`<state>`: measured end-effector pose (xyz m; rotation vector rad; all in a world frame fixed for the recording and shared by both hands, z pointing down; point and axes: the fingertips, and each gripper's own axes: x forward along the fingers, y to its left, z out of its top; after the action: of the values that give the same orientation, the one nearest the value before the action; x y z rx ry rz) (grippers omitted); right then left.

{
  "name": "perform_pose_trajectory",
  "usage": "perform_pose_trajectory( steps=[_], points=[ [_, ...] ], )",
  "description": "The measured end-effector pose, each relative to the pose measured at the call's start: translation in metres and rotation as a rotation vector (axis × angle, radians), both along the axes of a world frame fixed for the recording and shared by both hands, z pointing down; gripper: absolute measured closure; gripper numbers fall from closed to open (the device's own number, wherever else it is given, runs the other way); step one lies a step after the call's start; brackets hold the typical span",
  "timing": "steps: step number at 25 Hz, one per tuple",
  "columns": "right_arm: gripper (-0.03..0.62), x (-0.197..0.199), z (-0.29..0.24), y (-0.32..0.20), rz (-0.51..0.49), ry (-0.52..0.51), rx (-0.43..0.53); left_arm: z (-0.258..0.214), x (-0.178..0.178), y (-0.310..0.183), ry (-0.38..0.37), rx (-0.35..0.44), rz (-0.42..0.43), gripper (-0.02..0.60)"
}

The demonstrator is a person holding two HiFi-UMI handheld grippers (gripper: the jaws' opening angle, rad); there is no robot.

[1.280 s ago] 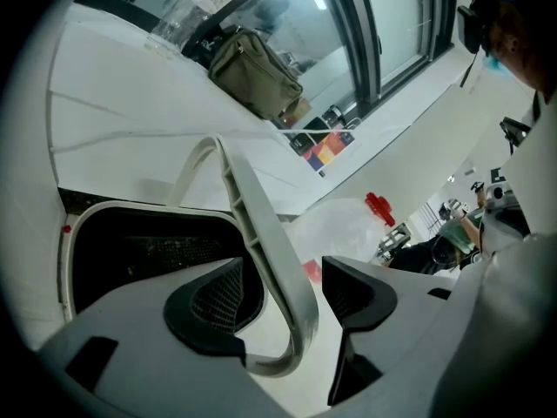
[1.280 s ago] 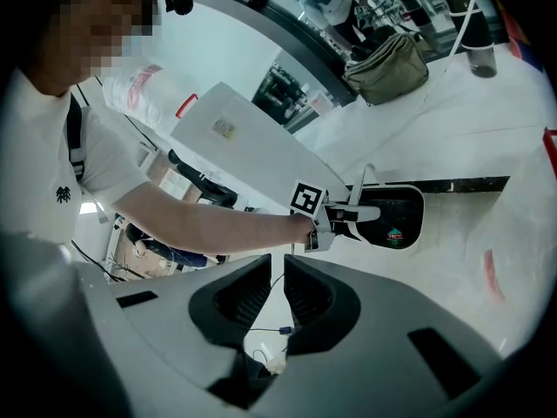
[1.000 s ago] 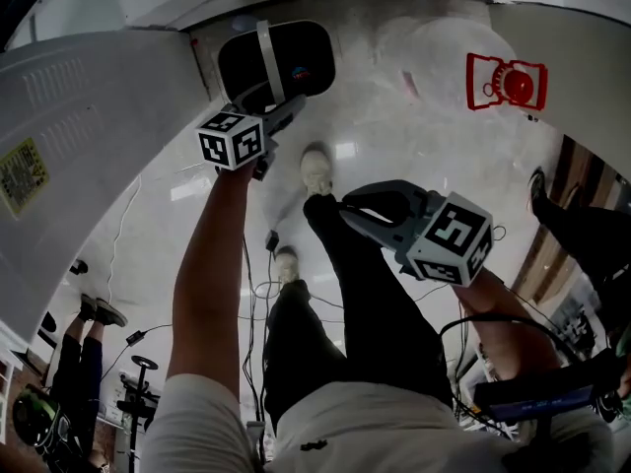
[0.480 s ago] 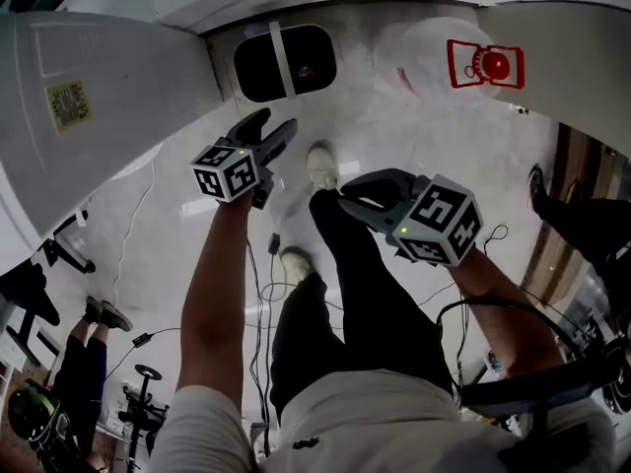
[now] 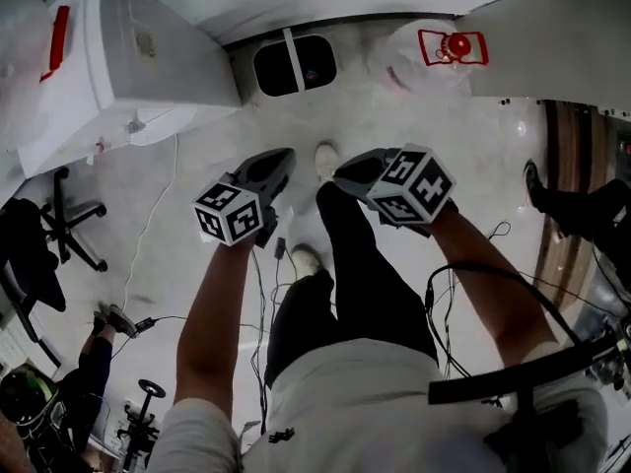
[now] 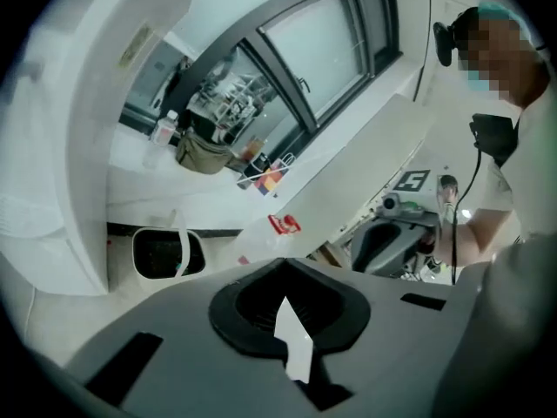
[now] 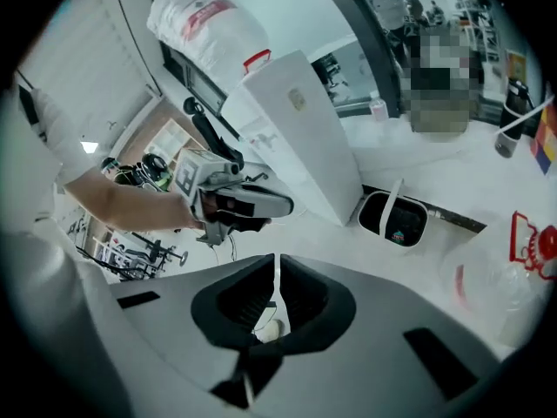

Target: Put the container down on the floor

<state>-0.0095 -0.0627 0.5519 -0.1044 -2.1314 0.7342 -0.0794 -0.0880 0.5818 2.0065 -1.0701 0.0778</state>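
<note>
Both claws hang well above the floor, and neither carries anything. The left claw (image 6: 280,273) has just closed its jaws, which now sit pressed together with nothing between them. The right claw (image 7: 277,273) is pressed together as well, leaving only a hairline slit. Through that slit a shoe (image 7: 268,331) shows on the floor (no object is caught in it). Between and below the two claws are the person's dark-trousered legs.

Farther ahead of the left claw, well apart from it and far below, the container (image 5: 294,64) stands upright on the floor (image 5: 444,136). It sits at the foot of the wall, with its white handle arched over the dark opening. A white cabinet (image 5: 148,57) is just beside it, on the side away from the right claw. A clear bag (image 5: 419,62) with red print lies ahead of the right claw.

I judge the set-down done, since the container rests on the floor by itself, free of either claw. The next move calls for little: keep both claws clear of the handle so nothing tips it.
</note>
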Motion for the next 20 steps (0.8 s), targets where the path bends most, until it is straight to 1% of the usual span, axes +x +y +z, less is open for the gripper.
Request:
perform_pose_trajectory(
  steps=[3,6,10,13,17,20],
  points=[
    [0.568,-0.004,-0.031,0.026,-0.022,-0.012,0.042,-0.052,0.012,0.041,-0.012,0.031,0.042,0.571],
    [0.569,-0.006,-0.067,0.056,-0.004,-0.044,0.047,-0.1,0.021,0.084,-0.026,0.051,0.069,0.572],
    [0.569,-0.002,-0.112,0.098,0.004,-0.07,0.06,-0.162,0.028,0.14,-0.009,0.078,0.079,0.572],
    [0.569,0.003,-0.142,0.122,0.015,-0.083,0.082,-0.202,0.036,0.18,0.028,0.1,0.094,0.572],
    [0.569,0.004,-0.184,0.164,0.009,-0.105,0.111,-0.248,0.047,0.231,-0.014,0.129,0.126,0.572],
    [0.569,0.0,-0.21,0.192,0.01,-0.136,0.128,-0.282,0.053,0.257,-0.022,0.167,0.141,0.572]
  ],
)
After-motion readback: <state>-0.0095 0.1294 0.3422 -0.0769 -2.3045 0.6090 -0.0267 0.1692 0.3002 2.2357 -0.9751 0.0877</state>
